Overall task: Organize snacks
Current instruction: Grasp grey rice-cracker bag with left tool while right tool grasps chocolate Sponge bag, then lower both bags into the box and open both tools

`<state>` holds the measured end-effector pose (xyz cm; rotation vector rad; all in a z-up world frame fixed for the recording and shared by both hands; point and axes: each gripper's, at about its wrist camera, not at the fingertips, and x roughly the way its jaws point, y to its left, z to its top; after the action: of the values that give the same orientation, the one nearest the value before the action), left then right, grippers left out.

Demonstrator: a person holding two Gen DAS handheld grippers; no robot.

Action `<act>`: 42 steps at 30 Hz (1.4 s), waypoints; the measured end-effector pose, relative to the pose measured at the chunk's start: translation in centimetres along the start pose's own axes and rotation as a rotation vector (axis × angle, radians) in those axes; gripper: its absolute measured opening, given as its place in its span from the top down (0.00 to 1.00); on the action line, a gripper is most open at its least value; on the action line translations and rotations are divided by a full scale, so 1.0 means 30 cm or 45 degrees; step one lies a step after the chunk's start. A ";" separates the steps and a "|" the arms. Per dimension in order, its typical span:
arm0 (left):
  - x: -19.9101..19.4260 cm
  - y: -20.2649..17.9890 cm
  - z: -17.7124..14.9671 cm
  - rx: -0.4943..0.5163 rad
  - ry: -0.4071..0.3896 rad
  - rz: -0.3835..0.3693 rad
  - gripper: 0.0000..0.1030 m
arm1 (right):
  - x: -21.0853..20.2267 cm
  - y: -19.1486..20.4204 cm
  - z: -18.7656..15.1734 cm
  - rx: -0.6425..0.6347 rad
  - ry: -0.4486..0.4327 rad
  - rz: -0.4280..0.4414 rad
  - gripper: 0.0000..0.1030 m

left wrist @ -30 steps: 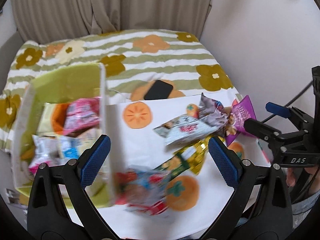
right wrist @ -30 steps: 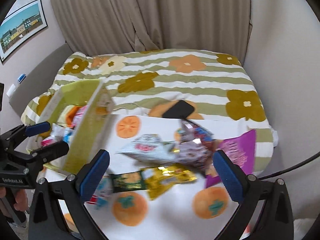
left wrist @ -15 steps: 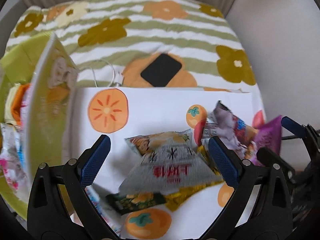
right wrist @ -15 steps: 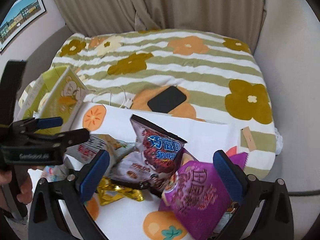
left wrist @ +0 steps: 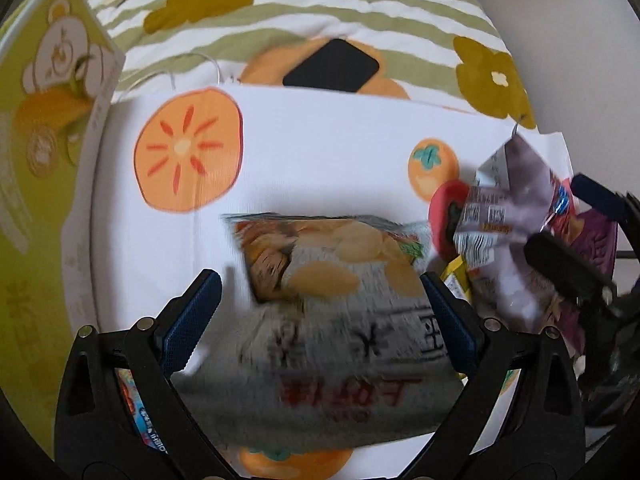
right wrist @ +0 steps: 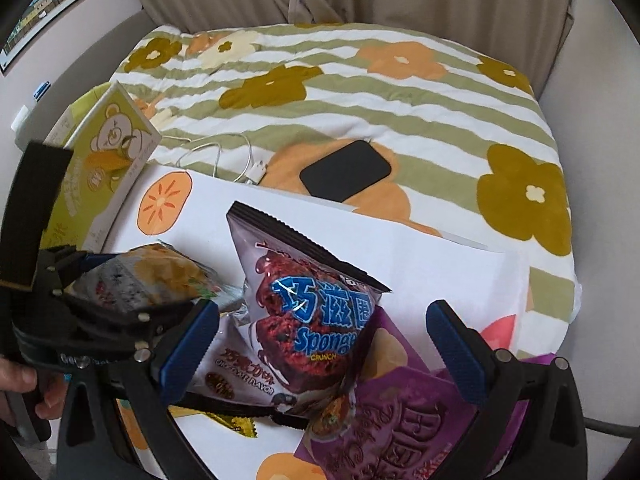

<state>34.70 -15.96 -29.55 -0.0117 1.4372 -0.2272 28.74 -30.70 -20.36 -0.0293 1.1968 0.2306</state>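
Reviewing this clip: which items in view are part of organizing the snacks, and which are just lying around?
Part of the job:
- grey chip bag
- Sponge Crunch bag
- purple bag
- gold wrapper
- green bear box

Lying about:
- black phone
- white cable
- floral blanket

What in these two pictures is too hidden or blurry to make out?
- Left wrist view: print on the grey chip bag, smeared by motion.
- Left wrist view: small packet, mostly behind the left gripper.
- Right wrist view: gold wrapper, mostly under the chocolate bag.
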 end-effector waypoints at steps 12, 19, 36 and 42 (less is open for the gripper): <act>-0.042 0.047 -0.035 0.015 -0.073 -0.039 0.30 | 0.094 0.019 0.012 0.047 0.097 0.064 0.00; -0.065 0.112 -0.019 -0.041 -0.119 -0.029 0.30 | 0.137 0.045 0.007 0.090 0.133 0.115 0.11; -0.217 0.105 -0.053 -0.022 -0.253 -0.053 0.31 | -0.007 0.100 0.012 0.097 -0.026 0.144 0.30; -0.392 0.105 -0.075 -0.023 -0.391 -0.073 0.31 | -0.151 0.150 0.043 0.064 -0.117 0.157 0.30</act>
<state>31.61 -10.68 -18.79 -0.0988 1.1339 -0.2485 27.51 -26.85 -15.25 0.0981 1.1139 0.3067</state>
